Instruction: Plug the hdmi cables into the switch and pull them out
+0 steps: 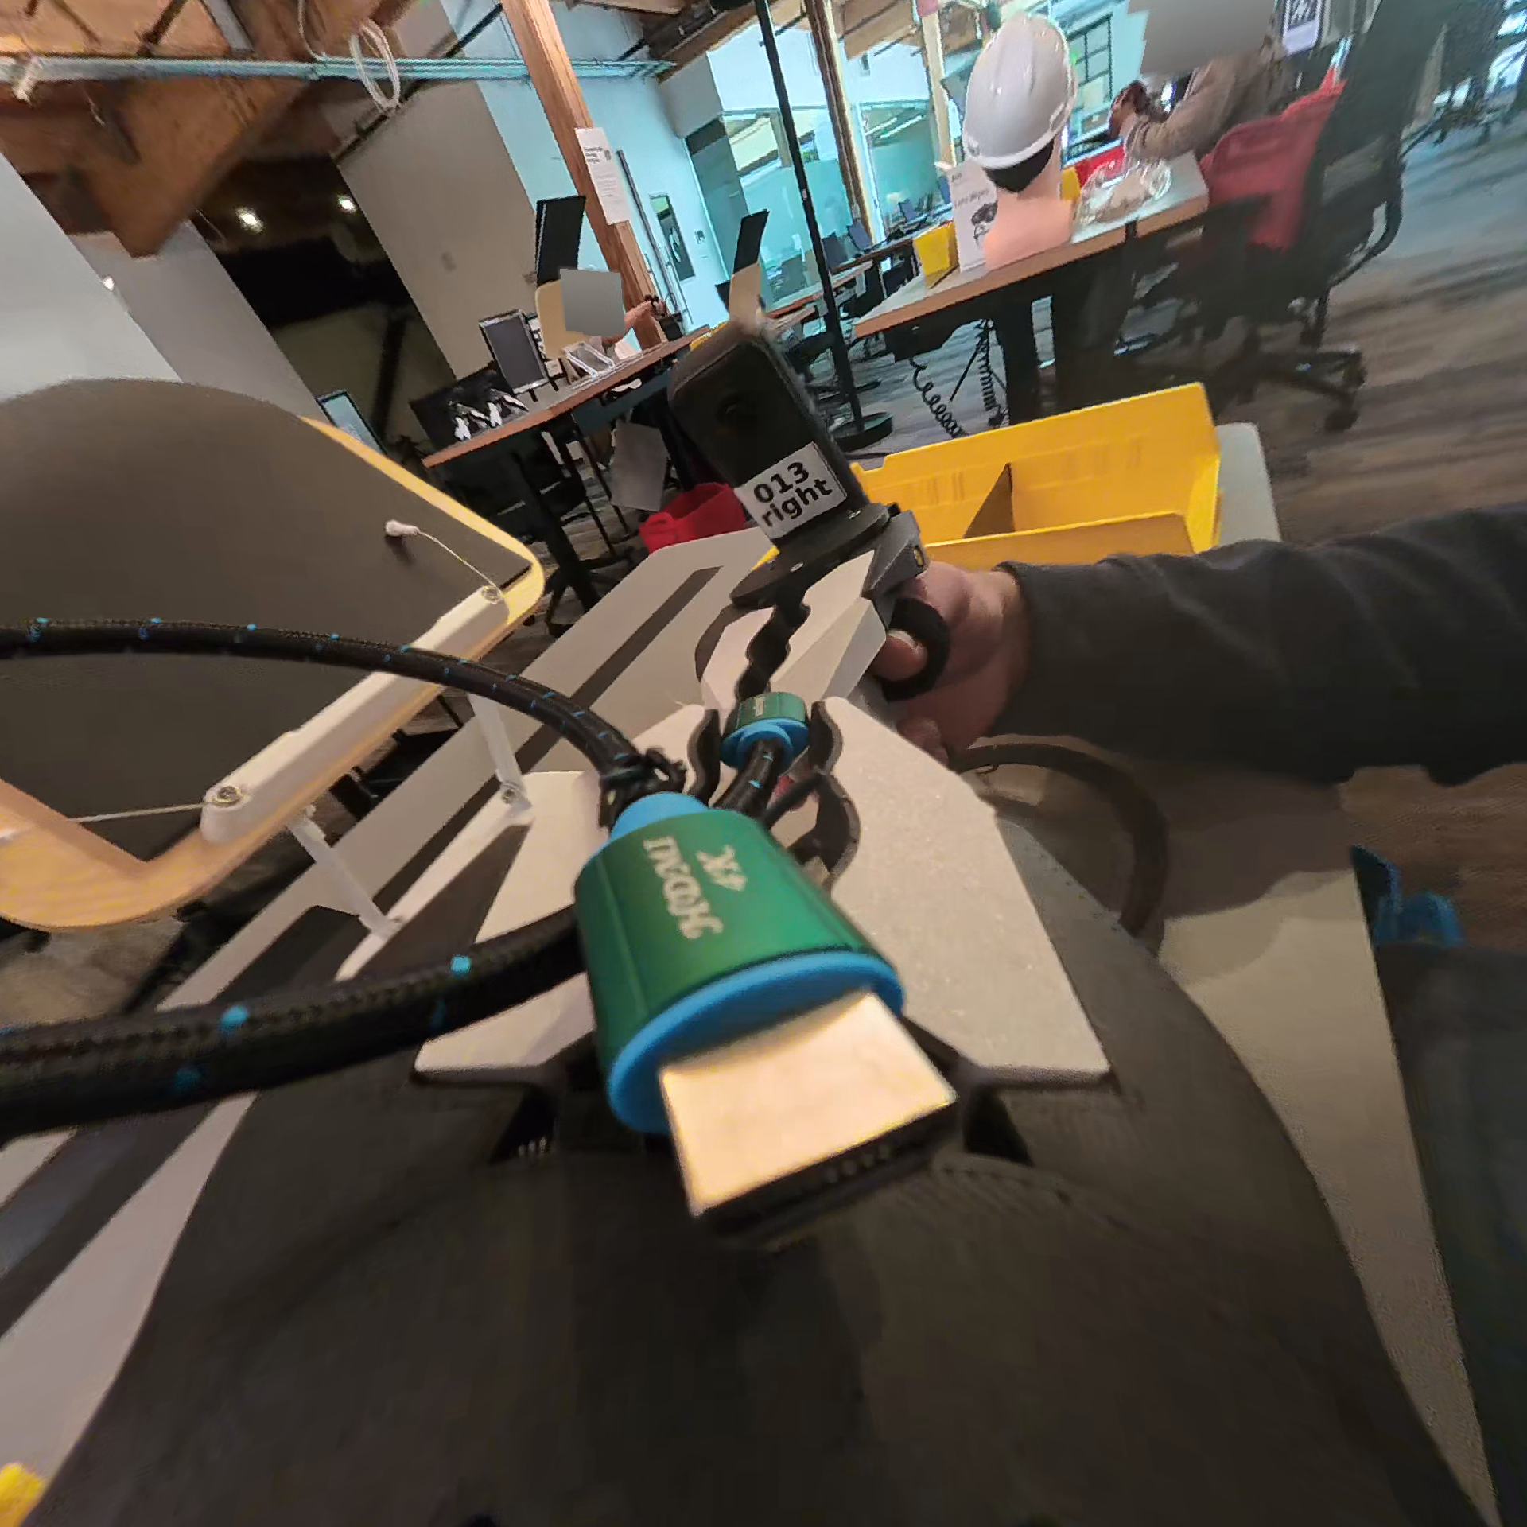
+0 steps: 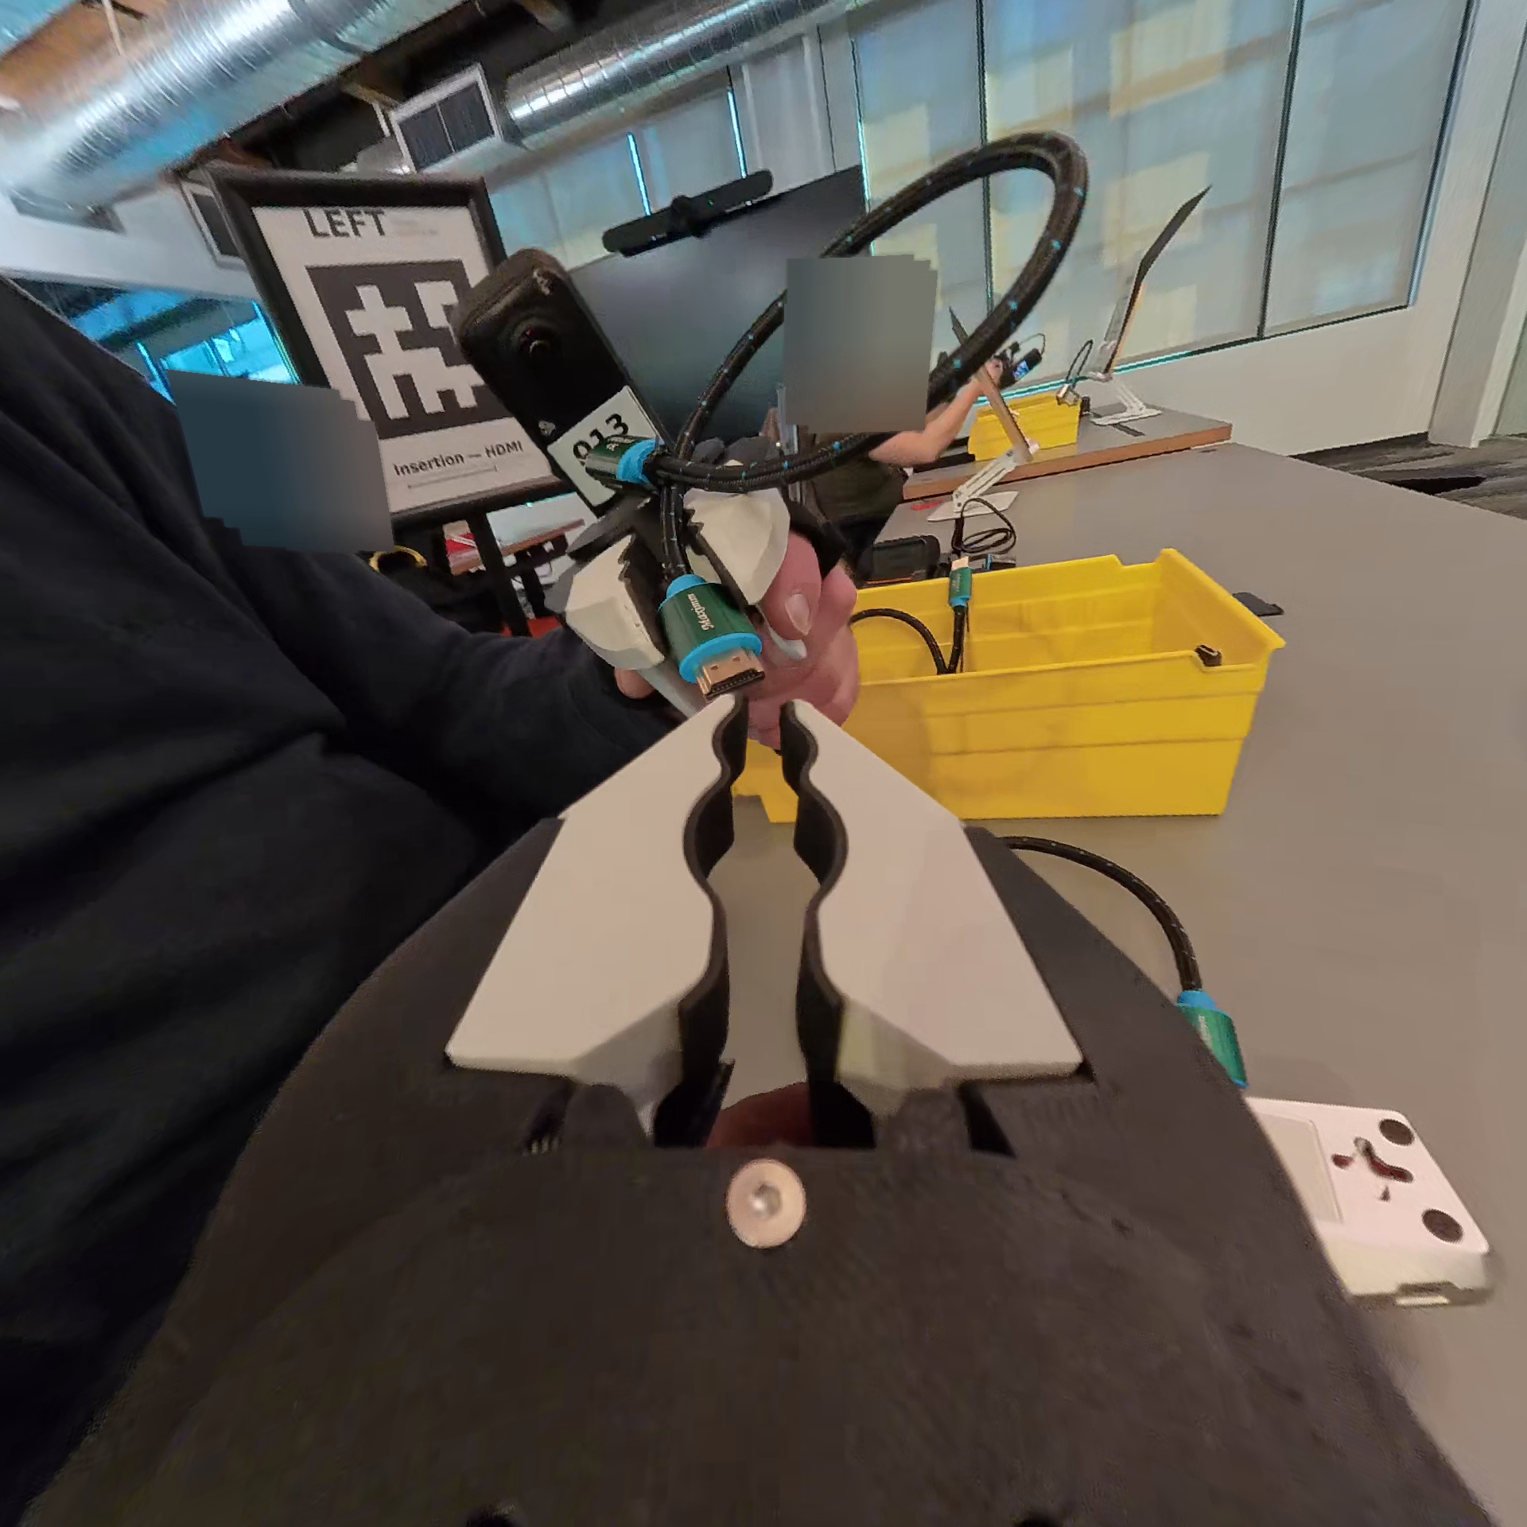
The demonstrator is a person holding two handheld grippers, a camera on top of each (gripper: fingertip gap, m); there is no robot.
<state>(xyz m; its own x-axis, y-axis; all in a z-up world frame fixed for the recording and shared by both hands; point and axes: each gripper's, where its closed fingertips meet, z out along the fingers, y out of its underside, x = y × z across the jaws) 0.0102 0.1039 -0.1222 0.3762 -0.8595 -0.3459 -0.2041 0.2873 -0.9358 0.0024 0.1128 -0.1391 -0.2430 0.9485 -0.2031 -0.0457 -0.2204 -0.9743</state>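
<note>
Centre left: left hand-held gripper (image 2: 696,630) clenched on cable (image 2: 1041,145), plug (image 2: 715,640) jutting out. Right hand-held gripper (image 2: 760,727) released, empty, just below. Risk: stiff loop twists plug askew. White box (image 2: 1372,1198) on tabletop (image 2: 1363,744), lower right.

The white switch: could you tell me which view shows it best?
The right wrist view: the switch lies on the table at lower right, top visible. The left wrist view does not show it.
</note>
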